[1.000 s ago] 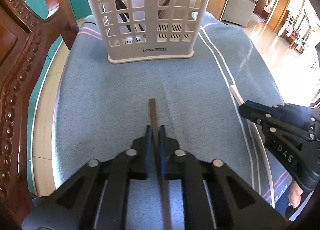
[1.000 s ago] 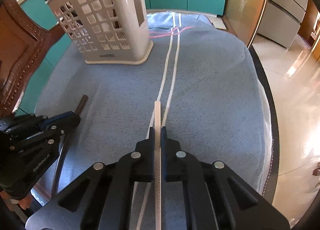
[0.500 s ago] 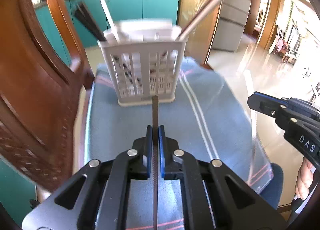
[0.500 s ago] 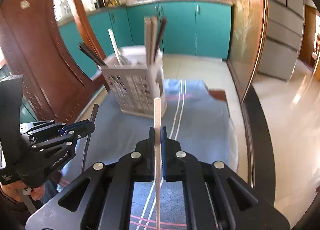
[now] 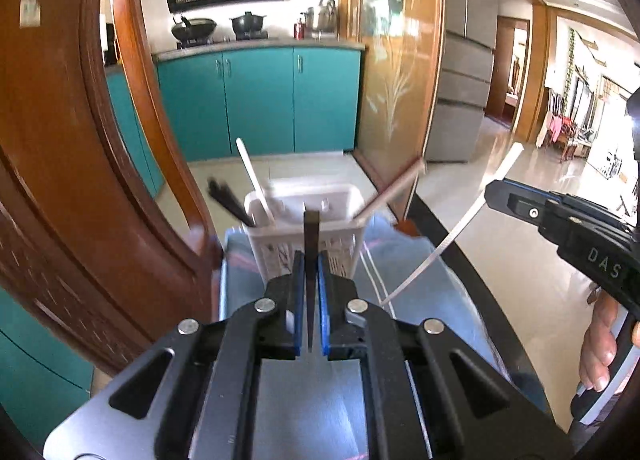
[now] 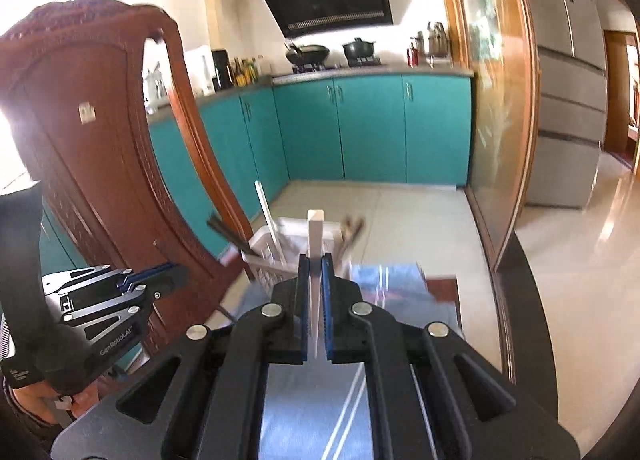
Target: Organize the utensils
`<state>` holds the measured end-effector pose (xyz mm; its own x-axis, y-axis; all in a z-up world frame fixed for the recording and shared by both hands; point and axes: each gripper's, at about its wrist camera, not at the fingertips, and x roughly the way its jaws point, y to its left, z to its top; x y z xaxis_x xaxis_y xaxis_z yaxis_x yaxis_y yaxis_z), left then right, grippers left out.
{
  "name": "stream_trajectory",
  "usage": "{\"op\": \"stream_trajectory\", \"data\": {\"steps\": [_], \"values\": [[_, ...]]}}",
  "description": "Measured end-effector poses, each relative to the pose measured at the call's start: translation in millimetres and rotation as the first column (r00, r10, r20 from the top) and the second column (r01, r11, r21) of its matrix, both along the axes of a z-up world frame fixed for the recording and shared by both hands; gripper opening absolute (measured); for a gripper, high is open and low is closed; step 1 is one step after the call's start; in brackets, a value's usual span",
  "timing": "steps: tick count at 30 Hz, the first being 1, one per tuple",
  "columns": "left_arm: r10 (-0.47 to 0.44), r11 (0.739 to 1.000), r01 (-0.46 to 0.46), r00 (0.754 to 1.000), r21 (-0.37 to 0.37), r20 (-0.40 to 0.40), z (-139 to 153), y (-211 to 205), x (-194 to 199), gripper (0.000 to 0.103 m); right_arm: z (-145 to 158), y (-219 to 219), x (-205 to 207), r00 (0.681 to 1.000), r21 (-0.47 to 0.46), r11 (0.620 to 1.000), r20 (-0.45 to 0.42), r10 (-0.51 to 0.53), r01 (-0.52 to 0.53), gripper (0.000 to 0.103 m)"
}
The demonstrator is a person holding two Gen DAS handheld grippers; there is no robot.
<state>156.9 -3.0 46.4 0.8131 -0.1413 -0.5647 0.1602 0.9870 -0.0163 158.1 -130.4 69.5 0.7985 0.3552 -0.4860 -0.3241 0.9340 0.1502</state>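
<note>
Blue towel point(image 5: 404, 260) on table, teal cabinets point(image 6: 368, 127)

A dark-rimmed bench point(image 5: 452, 227) carries a blue striped towel point(image 5: 404, 260) spread across its top. A white lattice utensil basket point(image 5: 308, 219) stands on the towel's far end.
</note>
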Motion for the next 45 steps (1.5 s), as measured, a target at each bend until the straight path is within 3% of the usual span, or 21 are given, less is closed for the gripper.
{"op": "stream_trajectory", "data": {"steps": [10,16,21,27,32,35,38,40,43,45], "values": [[0.033,0.999,-0.030,0.996,-0.040,0.083,90.7,19.6,49.3,0.007,56.6,16.5,53.9,1.000,0.049,0.999,0.025,0.014,-0.015,0.007],[0.115,0.990,-0.101,0.981,-0.099,0.155,113.7,26.4,75.7,0.007,74.0,21.1,73.2,0.991,0.080,0.994,0.106,-0.086,0.078,0.007],[0.189,0.979,-0.168,0.963,-0.120,0.191,91.6,21.0,94.9,0.007,41.6,33.1,92.7,0.987,0.045,0.992,0.100,-0.125,0.121,0.007],[0.202,0.977,-0.195,0.975,-0.081,0.093,31.6,18.9,116.7,0.007,-6.7,38.9,93.4,0.993,-0.015,0.995,0.068,-0.095,0.097,0.006],[0.194,0.979,-0.191,0.980,-0.076,0.039,3.0,21.2,115.8,0.007,-20.2,36.2,82.1,0.993,-0.039,0.995,0.075,-0.089,0.092,0.008],[0.197,0.979,-0.193,0.979,-0.069,0.046,-2.7,21.7,106.4,0.015,-17.2,29.5,66.2,0.991,-0.028,0.995,0.102,-0.089,0.092,0.021],[0.197,0.979,-0.193,0.979,-0.065,0.059,-3.3,20.7,94.9,0.037,-8.5,18.8,36.6,0.981,-0.002,0.995,0.163,-0.100,0.101,0.045],[0.192,0.980,-0.187,0.978,-0.071,0.075,-2.8,21.1,82.2,0.060,-3.3,10.6,13.7,0.973,0.016,0.994,0.206,-0.107,0.106,0.074],[0.182,0.982,-0.176,0.977,-0.064,0.107,-5.9,19.9,53.5,0.090,-7.9,0.0,-20.7,0.960,0.009,0.993,0.255,-0.116,0.118,0.098],[0.167,0.986,-0.162,0.980,-0.049,0.108,-13.4,17.1,35.3,0.095,-17.1,-7.2,-40.3,0.953,-0.007,0.991,0.273,-0.129,0.136,0.100]]}}
